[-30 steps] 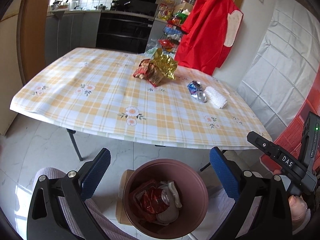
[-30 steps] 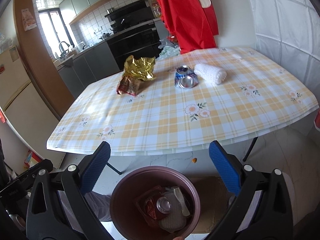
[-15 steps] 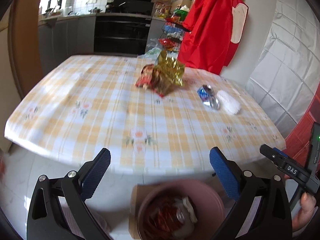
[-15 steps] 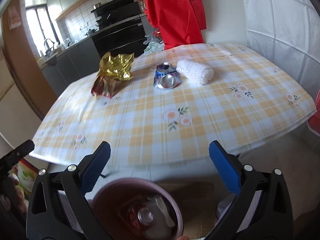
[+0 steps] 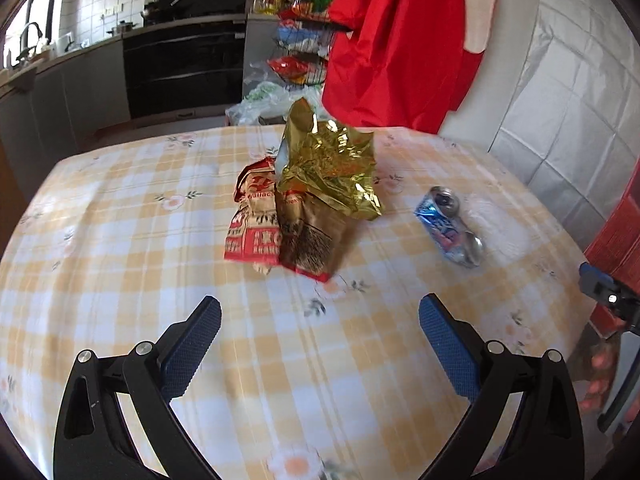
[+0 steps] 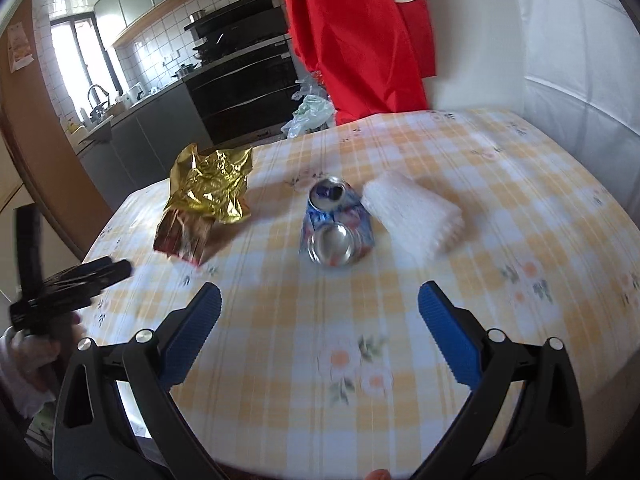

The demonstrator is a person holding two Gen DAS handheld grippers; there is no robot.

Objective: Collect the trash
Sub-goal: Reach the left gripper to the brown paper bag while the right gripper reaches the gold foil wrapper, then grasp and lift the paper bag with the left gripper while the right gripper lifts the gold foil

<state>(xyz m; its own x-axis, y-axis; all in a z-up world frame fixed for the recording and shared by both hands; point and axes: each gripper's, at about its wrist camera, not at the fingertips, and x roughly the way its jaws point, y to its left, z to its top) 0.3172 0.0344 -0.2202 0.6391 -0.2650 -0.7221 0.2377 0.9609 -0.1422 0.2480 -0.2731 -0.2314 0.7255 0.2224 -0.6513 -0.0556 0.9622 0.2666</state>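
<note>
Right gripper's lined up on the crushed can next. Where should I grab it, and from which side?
Likely across the flattened blue body of the crushed can, coming down from above. It lies on its side, base end toward the open right gripper, so the pads can close on its two long sides, clear of the white roll beside it.

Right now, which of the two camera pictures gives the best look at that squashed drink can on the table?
The right wrist view: the crushed can lies near the middle, ahead of the open right gripper, showing both its ends. In the left wrist view the can lies off to the right, smaller and seen from the side.
</note>
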